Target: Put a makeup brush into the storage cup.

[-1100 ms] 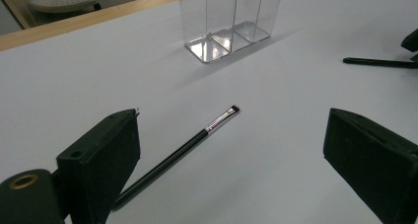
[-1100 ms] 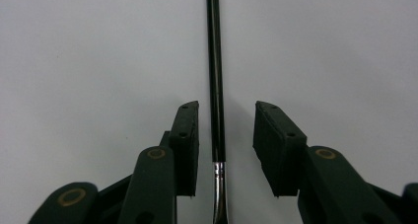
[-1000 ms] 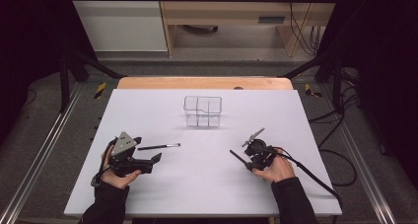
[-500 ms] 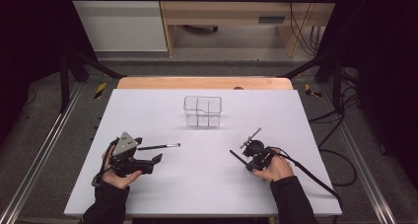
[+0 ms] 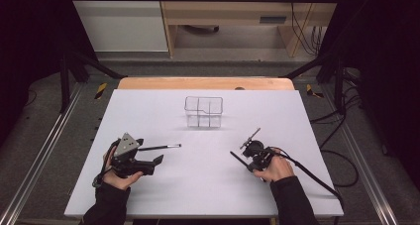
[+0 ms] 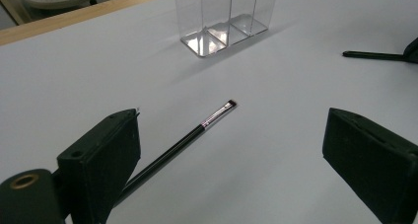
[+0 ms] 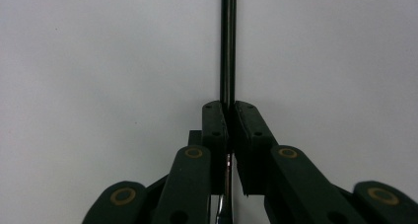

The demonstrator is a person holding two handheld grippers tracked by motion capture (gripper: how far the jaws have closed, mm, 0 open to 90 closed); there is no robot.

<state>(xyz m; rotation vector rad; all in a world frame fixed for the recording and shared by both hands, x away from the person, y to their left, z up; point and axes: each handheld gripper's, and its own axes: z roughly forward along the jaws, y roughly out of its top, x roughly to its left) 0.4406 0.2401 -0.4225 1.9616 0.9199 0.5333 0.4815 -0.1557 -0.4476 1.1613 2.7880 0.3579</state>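
Note:
A thin black brush [image 5: 159, 147] with a silver ferrule lies on the white table [image 5: 163, 111], bristle end [image 6: 229, 104] away from me. My left gripper [image 5: 148, 151] [image 6: 229, 132] stands open around the brush's [image 6: 187, 137] handle end, which runs close by one jaw; the pads do not press it. My right gripper [image 5: 250, 161] [image 7: 228, 108] is shut on a second thin black stick [image 5: 237, 159] [image 7: 227, 46] that juts straight out from between its pads; its jaws have just been closing on it. That stick's tip [image 6: 347, 53] rests low over the table.
A clear plastic organizer [image 5: 204, 111] [image 6: 226, 17] with several compartments stands upright at the table's far middle, with nothing in it. A wooden strip [image 5: 205, 83] borders the far edge. Cables [image 5: 307, 173] trail off to the right of my right hand.
The right gripper's jaws have drawn together onto the black stick. Both hands and the brush by the left gripper stay where they were.

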